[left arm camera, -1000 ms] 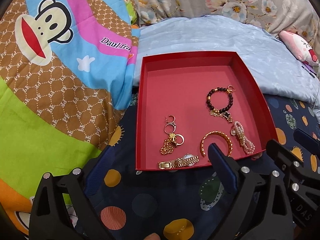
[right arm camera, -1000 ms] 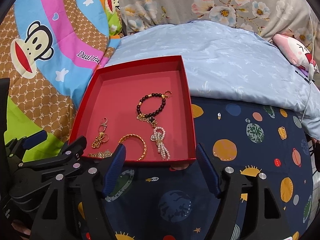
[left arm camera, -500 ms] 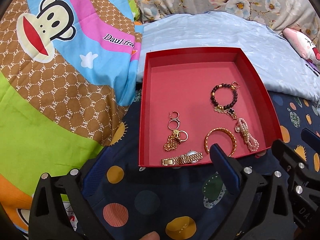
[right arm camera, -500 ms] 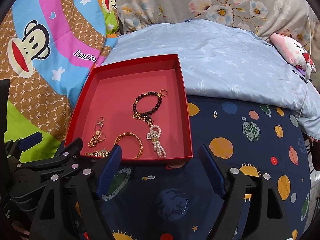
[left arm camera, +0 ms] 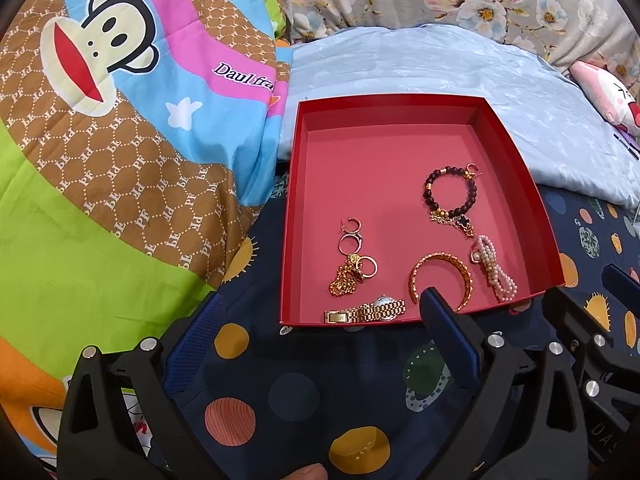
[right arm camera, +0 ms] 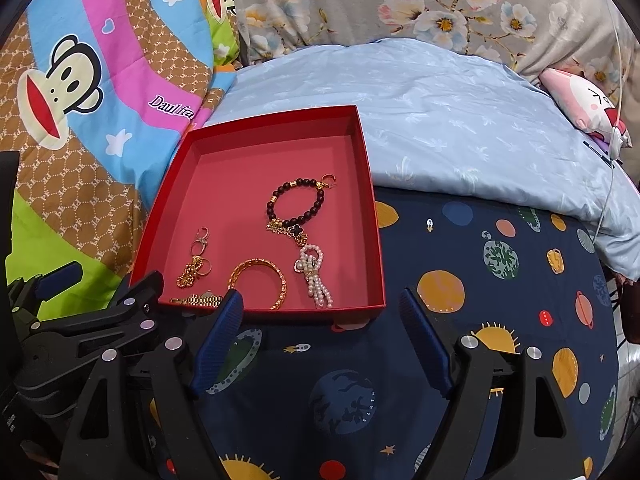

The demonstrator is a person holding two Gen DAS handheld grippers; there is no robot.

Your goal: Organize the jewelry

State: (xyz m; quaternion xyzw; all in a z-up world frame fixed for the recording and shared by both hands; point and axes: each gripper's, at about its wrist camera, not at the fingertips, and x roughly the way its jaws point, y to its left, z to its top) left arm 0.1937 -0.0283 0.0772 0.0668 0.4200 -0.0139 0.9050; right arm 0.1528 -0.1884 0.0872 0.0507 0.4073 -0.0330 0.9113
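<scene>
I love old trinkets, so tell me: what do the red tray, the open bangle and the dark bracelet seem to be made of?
Red tray: likely matte cardboard, with thin, sharply folded walls.
Open bangle: gold-coloured metal, shiny and textured; real gold or plating can't be told.
Dark bracelet: glossy dark round beads, perhaps wood or stone, with gold-coloured spacers.

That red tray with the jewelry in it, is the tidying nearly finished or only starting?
Hard to say. Already in the red tray: a dark bead bracelet, pearl piece, gold bangle, gold watch and a ring cluster, loosely grouped near its front. In hand: nothing; the left gripper and right gripper hang open and empty before it. Left: perhaps spacing pieces apart.
</scene>
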